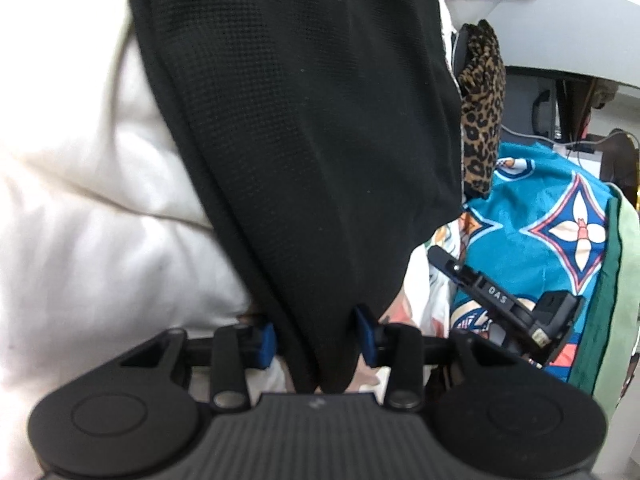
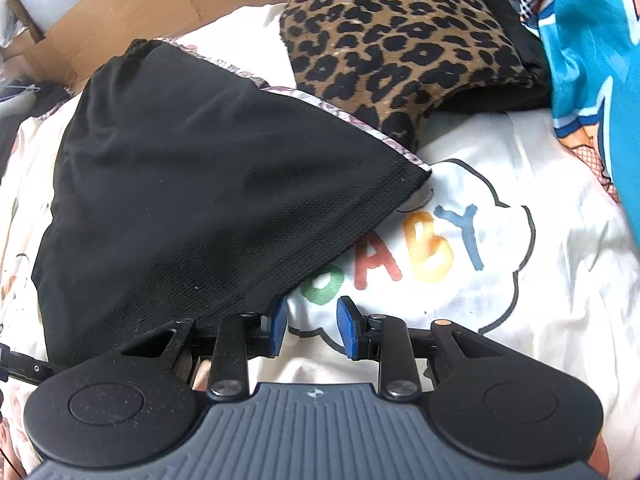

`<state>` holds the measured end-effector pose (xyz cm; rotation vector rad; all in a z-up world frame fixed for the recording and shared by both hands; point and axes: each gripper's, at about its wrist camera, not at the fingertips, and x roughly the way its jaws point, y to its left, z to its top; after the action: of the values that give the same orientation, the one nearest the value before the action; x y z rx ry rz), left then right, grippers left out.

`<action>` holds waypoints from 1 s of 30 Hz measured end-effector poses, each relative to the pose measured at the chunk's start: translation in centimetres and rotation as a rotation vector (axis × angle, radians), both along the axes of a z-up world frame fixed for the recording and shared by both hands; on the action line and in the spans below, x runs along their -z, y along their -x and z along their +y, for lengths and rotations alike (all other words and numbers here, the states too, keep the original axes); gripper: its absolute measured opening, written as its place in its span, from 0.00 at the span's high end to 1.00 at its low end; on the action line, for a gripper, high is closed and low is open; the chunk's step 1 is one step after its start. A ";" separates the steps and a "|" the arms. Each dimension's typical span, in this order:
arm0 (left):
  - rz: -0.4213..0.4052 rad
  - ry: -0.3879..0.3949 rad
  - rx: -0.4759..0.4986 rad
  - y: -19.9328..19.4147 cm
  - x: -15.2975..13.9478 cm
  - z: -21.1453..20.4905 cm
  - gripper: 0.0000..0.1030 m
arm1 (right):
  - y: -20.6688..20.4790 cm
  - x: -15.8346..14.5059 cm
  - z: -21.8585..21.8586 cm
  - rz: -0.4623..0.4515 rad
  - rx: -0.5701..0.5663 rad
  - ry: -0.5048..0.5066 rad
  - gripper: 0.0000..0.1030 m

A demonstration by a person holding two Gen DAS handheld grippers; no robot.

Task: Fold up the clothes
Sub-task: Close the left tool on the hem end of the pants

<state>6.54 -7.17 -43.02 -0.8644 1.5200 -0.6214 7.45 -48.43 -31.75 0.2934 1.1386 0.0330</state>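
The main risk is the black garment [image 1: 296,152] slipping out of the left gripper [image 1: 316,340]: a bunched fold of it runs down between the blue pads [image 1: 366,340], which stand partly apart, and from this close, blurred view I cannot tell whether both pads truly press on the cloth or merely flank it. If the hold is loose, any pull would drag the fabric free and undo the fold. The right gripper [image 2: 312,326] adds a second hazard; its fingers stand partly open with only the printed white sheet [image 2: 460,184] between them, and the garment's hem lies just off its left finger, so closing here would likely pinch sheet rather than cloth. The garment is a soft waffle-textured knit, matte, lying in a rough triangle ahead and to the left of the right fingers, with a pale patterned trim along its far edge. Beyond it sits a leopard-print piece [image 2: 392,40] (plush, thicker-looking), and to the right of the fingers a slick turquoise printed fabric [image 2: 592,72].
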 end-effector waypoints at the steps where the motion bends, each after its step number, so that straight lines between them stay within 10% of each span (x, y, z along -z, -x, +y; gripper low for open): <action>1: 0.005 0.006 -0.007 0.1 0.1 0.0 0.63 | 0.0 0.0 -0.1 0.001 0.003 -0.001 0.67; 11: -0.036 -0.005 0.054 0.1 -0.3 -0.5 0.95 | -0.3 -0.1 -1.1 -0.017 0.043 -0.031 0.67; 30: -0.079 -0.037 0.153 0.4 -2.8 0.7 0.96 | -4.7 2.3 -8.3 -0.071 0.255 -0.166 0.51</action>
<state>6.10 -6.47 -40.20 -0.6912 1.5304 -0.7282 12.14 -56.70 -34.08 0.5796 1.0226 -0.0869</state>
